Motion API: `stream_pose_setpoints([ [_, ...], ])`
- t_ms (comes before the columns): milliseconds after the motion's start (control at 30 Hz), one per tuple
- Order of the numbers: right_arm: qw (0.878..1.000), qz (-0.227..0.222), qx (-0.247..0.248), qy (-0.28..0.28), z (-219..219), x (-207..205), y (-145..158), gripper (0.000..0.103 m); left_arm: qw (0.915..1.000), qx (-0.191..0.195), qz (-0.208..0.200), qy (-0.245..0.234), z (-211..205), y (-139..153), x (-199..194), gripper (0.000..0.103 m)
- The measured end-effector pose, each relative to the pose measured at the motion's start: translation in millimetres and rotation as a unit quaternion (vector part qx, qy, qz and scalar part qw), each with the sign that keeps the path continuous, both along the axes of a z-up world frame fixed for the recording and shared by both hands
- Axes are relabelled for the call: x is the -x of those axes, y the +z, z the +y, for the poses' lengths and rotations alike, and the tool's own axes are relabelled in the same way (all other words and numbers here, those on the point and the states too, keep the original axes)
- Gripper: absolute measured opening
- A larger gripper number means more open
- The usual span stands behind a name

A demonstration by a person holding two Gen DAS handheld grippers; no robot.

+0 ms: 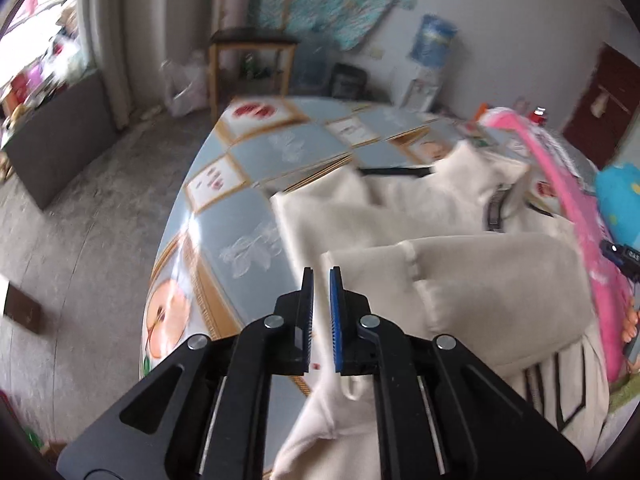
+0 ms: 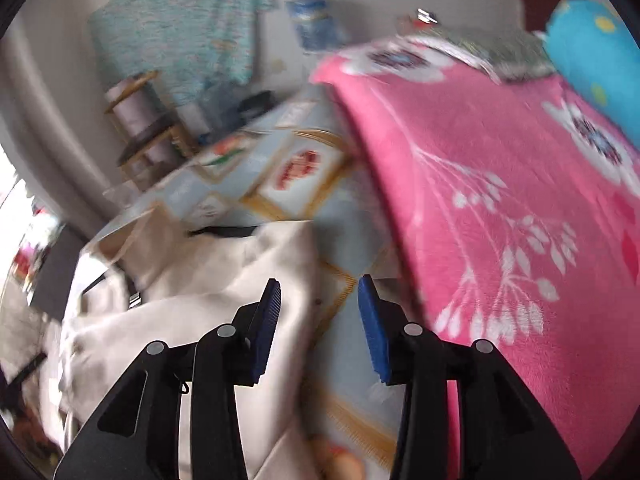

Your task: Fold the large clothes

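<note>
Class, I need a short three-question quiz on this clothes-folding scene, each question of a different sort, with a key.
1. True or false: the right tongs stand open with nothing between them.
2. Which colour is the blanket beside the cream garment? A pink, B green, C grey.
3. Fill in: the garment lies on a table covered with a patterned ____.

Key: 1 true. 2 A. 3 tablecloth.

The left tongs show a narrow gap and pinch no cloth.

Grey floor (image 1: 100,216), wooden shelf (image 1: 252,52) (perhaps blurred).
</note>
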State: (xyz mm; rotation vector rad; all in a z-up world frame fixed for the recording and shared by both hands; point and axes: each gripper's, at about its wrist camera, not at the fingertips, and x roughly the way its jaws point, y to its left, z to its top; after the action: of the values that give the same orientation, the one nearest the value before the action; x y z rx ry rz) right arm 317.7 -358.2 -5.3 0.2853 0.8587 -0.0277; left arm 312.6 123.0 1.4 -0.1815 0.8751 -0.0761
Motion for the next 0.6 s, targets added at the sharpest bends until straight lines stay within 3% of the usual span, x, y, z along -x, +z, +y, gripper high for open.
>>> stream_pose_setpoints([
  [133,0.992,0.019,0.007,0.121,53,22,0,0.040,0.9972,0.000,0.012,-0.073,-34,5,0,0.007],
  [233,0.981,0.055,0.051,0.178,89,37,-25,0.040,0.9940,-0.013,0.059,-0.091,-54,-19,-5,0.008],
  [300,0.975,0.085,0.078,0.189,98,43,-48,0.041,0.9916,-0.033,0.091,-0.085,-58,-40,-8,0.008],
  [367,0.970,0.088,0.122,0.192,101,51,-60,0.044,0.9933,-0.020,0.083,-0.078,-51,-45,-4,0.009],
  [433,0.968,0.104,0.129,0.189,100,50,-55,0.044,0.9934,-0.017,0.090,-0.069,-46,-42,-4,0.009],
  [500,0.968,0.109,0.128,0.184,101,47,-44,0.044,0.9949,-0.025,0.069,-0.069,-46,-30,-2,0.009],
  [600,0.974,0.082,0.109,0.178,106,26,-19,0.044,0.9950,-0.023,0.050,-0.084,-57,-16,-3,0.009],
])
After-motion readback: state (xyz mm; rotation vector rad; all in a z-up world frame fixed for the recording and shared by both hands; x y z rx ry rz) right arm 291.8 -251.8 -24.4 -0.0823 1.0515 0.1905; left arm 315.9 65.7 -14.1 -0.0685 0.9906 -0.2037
